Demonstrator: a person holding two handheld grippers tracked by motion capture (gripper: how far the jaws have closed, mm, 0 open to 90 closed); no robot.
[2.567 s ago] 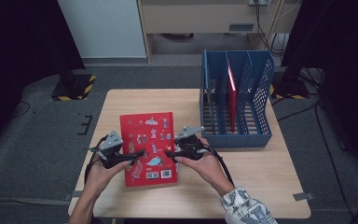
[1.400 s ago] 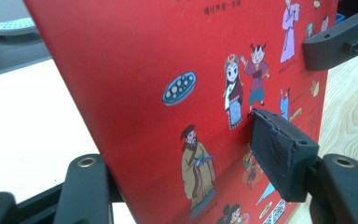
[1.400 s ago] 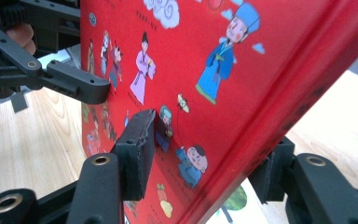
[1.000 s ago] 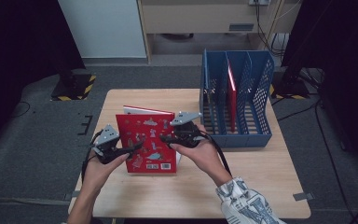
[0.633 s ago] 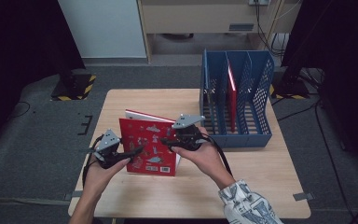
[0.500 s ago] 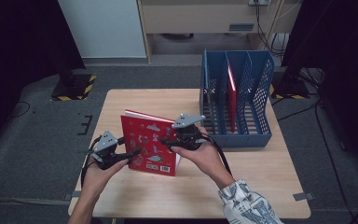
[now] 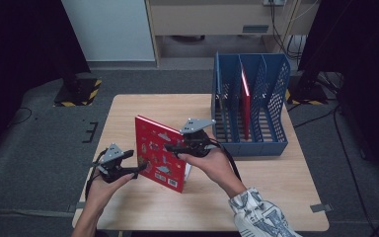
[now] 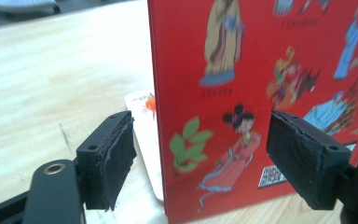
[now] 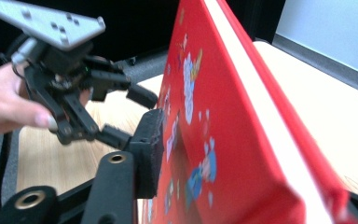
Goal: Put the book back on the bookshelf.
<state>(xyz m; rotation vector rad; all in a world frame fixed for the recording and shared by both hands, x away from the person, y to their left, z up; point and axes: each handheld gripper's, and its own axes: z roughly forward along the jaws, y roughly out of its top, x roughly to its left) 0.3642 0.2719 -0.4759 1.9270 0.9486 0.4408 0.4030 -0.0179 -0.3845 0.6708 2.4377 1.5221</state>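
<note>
We see a red hardcover picture book with small painted figures on its cover (image 7: 160, 153) standing nearly upright on edge on the pale wooden surface (image 7: 276, 182), near the middle and just left of the blue plastic slotted file rack (image 7: 249, 106). A second thin red book (image 7: 246, 101) stands in one of the rack's middle slots; its cover is too narrow from the high view for us to read.

The right tool (image 7: 190, 144) pinches the standing book at its upper right edge. In the right gripper view one black pad (image 9: 150, 149) presses flat on the cover, while the other jaw is hidden behind the book's white page block, so we judge the grip from the near pad and from the book staying up. Its jaws have just been closing on the book.

The left tool (image 7: 128, 165) sits at the book's lower left corner. From the high view we cannot tell whether it touches. The left gripper view settles this: the two pads (image 8: 116, 158) stand spread, one off the book's left edge and one in front of the cover, neither pressing. Its jaws have just been opening, with the book's edge between them. That view also shows a white sheet or card (image 8: 142, 135) lying flat behind the book, mostly hidden. The right gripper view shows the left tool (image 9: 130, 112) beyond the book, blurred.
</note>
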